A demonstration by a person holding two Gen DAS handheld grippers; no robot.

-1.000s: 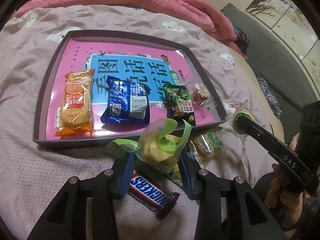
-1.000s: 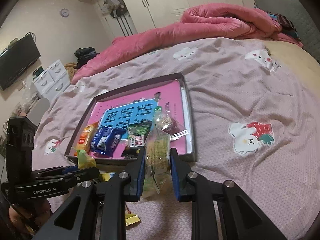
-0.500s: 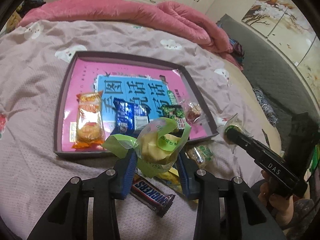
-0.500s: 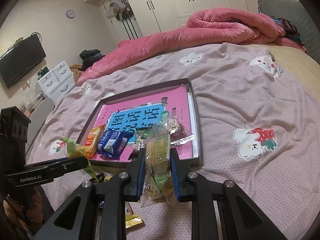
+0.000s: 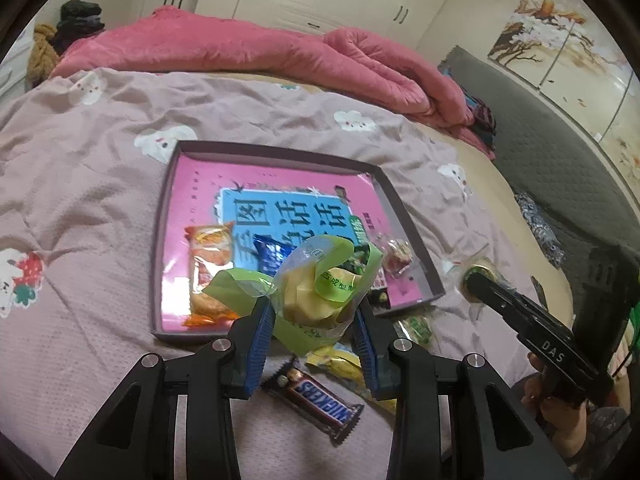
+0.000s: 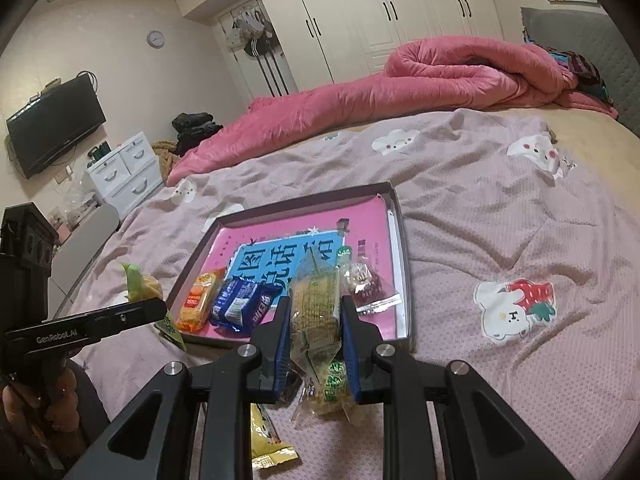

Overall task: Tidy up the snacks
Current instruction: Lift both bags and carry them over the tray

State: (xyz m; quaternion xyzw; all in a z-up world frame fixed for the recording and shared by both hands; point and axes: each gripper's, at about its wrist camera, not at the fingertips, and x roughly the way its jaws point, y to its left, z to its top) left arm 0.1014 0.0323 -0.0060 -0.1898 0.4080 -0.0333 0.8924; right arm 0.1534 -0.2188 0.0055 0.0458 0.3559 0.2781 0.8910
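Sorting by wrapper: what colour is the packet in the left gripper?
Clear wrapper with light-green bands, a yellow snack inside; the left wrist view shows it best.

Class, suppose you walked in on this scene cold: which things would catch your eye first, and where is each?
First, the pink tray on the bedspread, with snack packets in a row along its near edge. Then the two held snacks: a green-wrapped pastry in the left gripper, and a clear-wrapped biscuit in the right gripper.

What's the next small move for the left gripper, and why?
Probably carry it forward over the tray and set its load down. The left gripper is shut on a yellow snack in a green-edged wrapper, held clear of the bed, and bare pink floor shows beyond the row of packets.
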